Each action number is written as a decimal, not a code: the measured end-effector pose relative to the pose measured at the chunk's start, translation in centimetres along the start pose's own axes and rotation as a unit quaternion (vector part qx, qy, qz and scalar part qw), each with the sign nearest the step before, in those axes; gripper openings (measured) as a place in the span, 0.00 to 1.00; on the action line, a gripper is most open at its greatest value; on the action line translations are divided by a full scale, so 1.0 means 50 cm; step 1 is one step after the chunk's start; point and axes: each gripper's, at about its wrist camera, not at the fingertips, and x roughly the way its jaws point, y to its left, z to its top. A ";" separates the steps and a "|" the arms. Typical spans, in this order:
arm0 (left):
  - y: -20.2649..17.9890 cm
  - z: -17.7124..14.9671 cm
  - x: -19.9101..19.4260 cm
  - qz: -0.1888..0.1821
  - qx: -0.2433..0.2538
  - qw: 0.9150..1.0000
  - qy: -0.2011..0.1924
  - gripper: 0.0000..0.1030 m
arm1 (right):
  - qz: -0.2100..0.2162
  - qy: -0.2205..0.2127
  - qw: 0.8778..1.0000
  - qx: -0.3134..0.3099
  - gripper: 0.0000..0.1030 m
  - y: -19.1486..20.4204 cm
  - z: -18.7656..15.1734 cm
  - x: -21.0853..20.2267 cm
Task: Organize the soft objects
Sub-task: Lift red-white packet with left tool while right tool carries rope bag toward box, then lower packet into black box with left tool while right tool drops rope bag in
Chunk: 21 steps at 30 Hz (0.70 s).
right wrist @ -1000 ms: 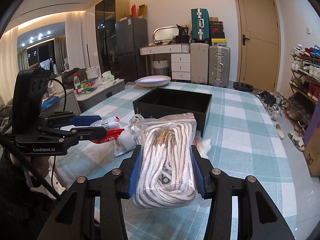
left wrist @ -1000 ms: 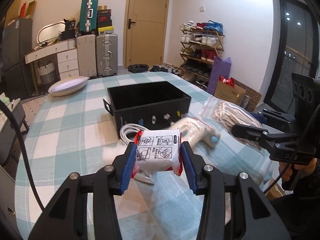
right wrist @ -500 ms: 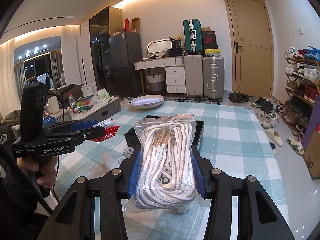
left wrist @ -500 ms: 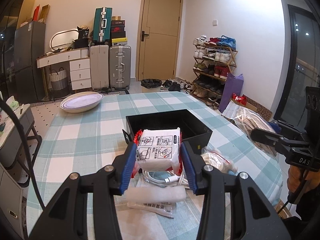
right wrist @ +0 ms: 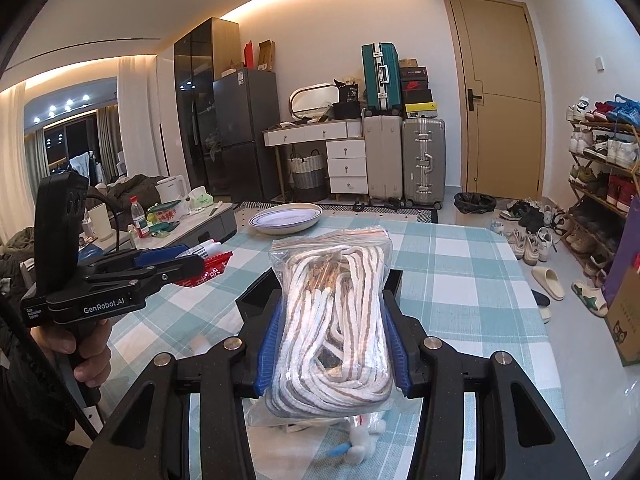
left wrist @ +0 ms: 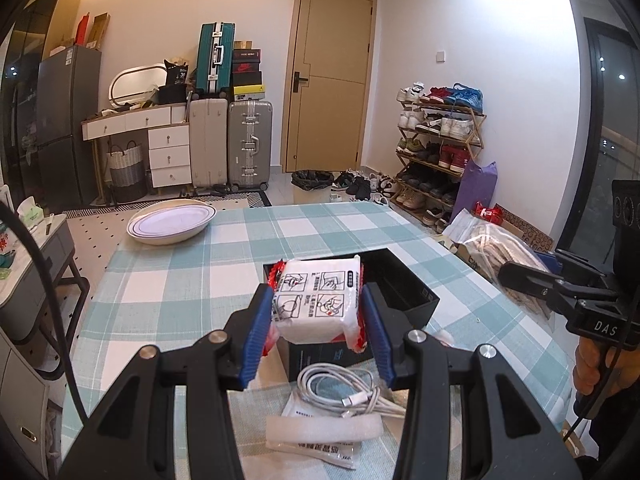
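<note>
My left gripper (left wrist: 317, 312) is shut on a white tissue pack with red ends (left wrist: 316, 300), held high above the near end of the black open box (left wrist: 412, 292). My right gripper (right wrist: 332, 332) is shut on a clear bag of white and brown rope (right wrist: 334, 320), held above the table in front of the box (right wrist: 256, 300). The right gripper with the rope bag (left wrist: 500, 248) shows at the right of the left wrist view. The left gripper with its pack (right wrist: 208, 268) shows at the left of the right wrist view.
On the checked tablecloth (left wrist: 180, 272) lie a coiled white cable (left wrist: 344, 392), a white foam strip (left wrist: 324, 428) and a flat packet (left wrist: 316, 448) near the box. A white plate (left wrist: 172, 224) sits at the far end. A small white and blue item (right wrist: 356, 444) lies under the right gripper.
Both grippers have risen well above the table with their loads still held. The left gripper has moved back toward the near end of the box.
</note>
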 end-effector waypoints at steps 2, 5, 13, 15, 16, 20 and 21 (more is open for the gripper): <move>-0.001 0.007 0.007 0.001 0.001 1.000 -0.001 0.43 | -0.001 0.008 1.000 0.003 0.45 -0.006 0.009 0.015; -0.002 0.016 0.026 0.005 0.003 1.000 0.002 0.43 | -0.002 0.023 1.000 0.009 0.45 -0.014 0.013 0.042; -0.003 0.022 0.097 0.009 0.006 1.000 0.027 0.43 | -0.001 0.066 0.998 0.010 0.45 -0.023 0.012 0.121; -0.005 0.021 0.117 0.009 0.005 0.999 0.038 0.43 | 0.000 0.079 0.997 0.008 0.45 -0.029 0.012 0.146; -0.005 0.021 0.126 0.010 0.005 0.999 0.041 0.43 | 0.002 0.085 0.996 0.008 0.45 -0.032 0.013 0.158; -0.009 0.018 0.154 0.011 0.007 0.998 0.054 0.43 | 0.000 0.109 0.994 -0.002 0.45 -0.032 0.014 0.197; -0.010 0.017 0.163 0.011 0.006 0.998 0.058 0.43 | -0.001 0.116 0.993 -0.005 0.45 -0.032 0.015 0.208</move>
